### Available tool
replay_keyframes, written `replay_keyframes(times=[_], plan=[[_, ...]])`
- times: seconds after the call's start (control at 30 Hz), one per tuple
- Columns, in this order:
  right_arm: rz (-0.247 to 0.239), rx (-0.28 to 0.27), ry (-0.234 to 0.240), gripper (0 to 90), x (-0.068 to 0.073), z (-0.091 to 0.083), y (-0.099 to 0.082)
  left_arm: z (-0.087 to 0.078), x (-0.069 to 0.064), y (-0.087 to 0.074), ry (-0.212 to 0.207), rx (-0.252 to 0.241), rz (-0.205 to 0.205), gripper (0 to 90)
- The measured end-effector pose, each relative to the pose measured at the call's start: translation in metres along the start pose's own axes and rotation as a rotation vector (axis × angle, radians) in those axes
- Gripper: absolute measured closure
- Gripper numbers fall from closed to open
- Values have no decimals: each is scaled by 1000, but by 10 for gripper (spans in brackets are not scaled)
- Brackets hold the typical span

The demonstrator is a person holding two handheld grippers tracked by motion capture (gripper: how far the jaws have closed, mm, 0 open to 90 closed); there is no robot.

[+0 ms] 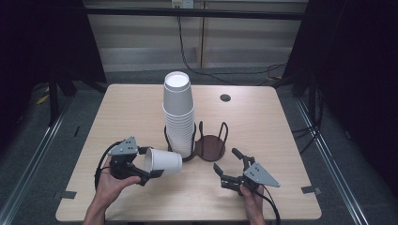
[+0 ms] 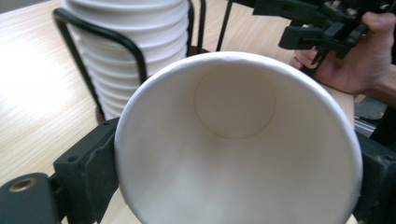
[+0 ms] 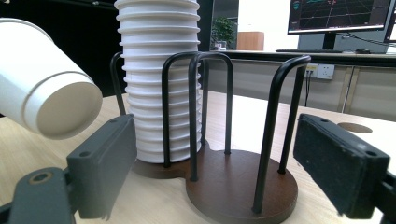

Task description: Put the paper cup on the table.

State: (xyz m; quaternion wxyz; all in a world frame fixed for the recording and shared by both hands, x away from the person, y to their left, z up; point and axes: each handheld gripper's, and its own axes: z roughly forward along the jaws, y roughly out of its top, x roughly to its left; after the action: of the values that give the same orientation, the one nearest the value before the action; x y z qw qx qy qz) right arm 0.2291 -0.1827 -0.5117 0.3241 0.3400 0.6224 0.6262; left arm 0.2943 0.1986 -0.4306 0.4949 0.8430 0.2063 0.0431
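A single white paper cup (image 1: 164, 162) (image 2: 233, 154) lies sideways above the table, and my left gripper (image 1: 149, 162) (image 2: 238, 172) is shut on it near the rim. The cup's mouth faces that gripper's camera; its base (image 3: 63, 112) points toward the rack. A tall stack of white cups (image 1: 178, 115) (image 3: 161, 79) stands in the left bay of a dark wire cup rack (image 1: 210, 146) (image 3: 243, 186). The rack's right bay is bare. My right gripper (image 1: 226, 160) (image 3: 222, 163) stands open in front of that bay, with nothing between its pads.
The wooden table (image 1: 126, 112) has a round cable hole (image 1: 225, 98) at the back right. The rack's upright wire loops (image 3: 196, 107) rise between the two bays. Dark curtains and floor rails flank the table.
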Motion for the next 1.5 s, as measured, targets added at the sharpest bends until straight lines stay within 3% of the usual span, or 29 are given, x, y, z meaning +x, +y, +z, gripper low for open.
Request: replay_keyframes(times=[0.1, 0.43, 0.57, 0.77, 1.03, 1.23, 1.5], plan=[[3, 0, -2, 128, 0, 0, 0, -4, 3, 2, 32, 28, -4, 84], [4, 1, 6, 129, -1, 0, 0, -19, 19, 7, 48, 32, -35, 80], [4, 1, 10, 131, -1, 0, 0, -23, 23, 14, 87, 57, -23, 80], [5, 4, 15, 132, -1, 0, 0, -32, 34, 21, 159, 77, -45, 80], [4, 2, 14, 132, -1, 0, 0, -36, 47, 29, 182, 122, -41, 79], [4, 2, 14, 132, -1, 0, 0, -39, 56, 36, 197, 135, -65, 79], [5, 2, 14, 132, -1, 0, 0, -35, 62, 45, 238, 222, -47, 79]])
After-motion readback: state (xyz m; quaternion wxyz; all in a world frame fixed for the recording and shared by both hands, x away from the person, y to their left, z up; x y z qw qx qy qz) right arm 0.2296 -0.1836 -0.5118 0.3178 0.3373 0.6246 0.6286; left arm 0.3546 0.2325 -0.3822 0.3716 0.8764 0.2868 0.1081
